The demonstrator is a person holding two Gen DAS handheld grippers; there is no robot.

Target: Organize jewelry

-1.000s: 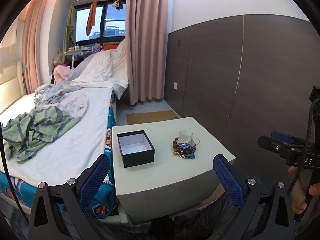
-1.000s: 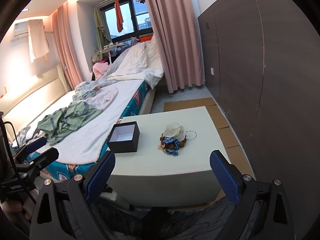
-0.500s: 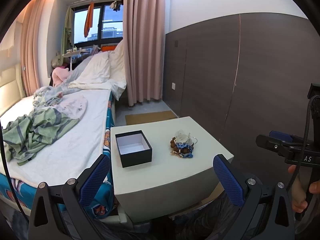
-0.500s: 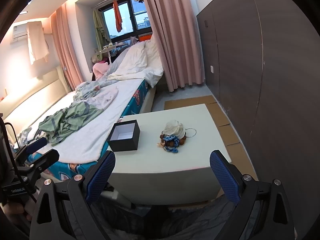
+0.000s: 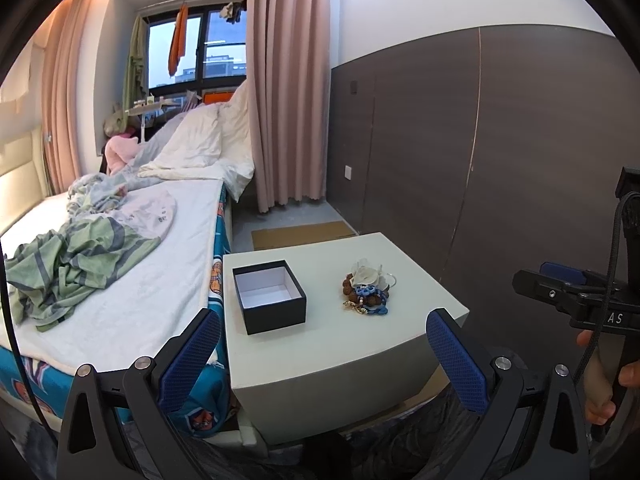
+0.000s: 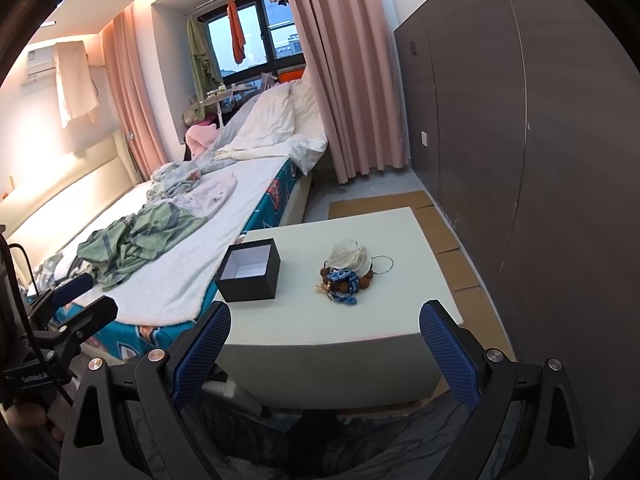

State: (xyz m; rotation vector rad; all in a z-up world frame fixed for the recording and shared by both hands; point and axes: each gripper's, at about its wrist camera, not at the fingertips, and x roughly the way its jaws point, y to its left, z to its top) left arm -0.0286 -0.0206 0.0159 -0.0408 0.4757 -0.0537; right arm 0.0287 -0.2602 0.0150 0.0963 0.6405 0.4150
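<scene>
Worktop (image 5: 344, 344): just right of the bed (image 5: 132, 300), with a wall panel (image 5: 520, 160) on its far right.
Box (image 5: 269, 296): on the worktop's left part, nearest the bed.
Jewelry pile (image 5: 366, 290): on the worktop, right of the box, apart from it.
Clothes (image 5: 76, 256): on the bed, left of the worktop.
Curtain (image 5: 284, 100): behind the worktop.

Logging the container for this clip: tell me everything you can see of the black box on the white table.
The box is small, square and black outside, with a plain white lining; it looks like stiff card. It has no lid on and nothing inside. It stands upright and flat on the white table, on the side nearer the bed, apart from the jewelry pile on its other side. Nothing touches it but the table; both claws are open and well short of it.
</scene>
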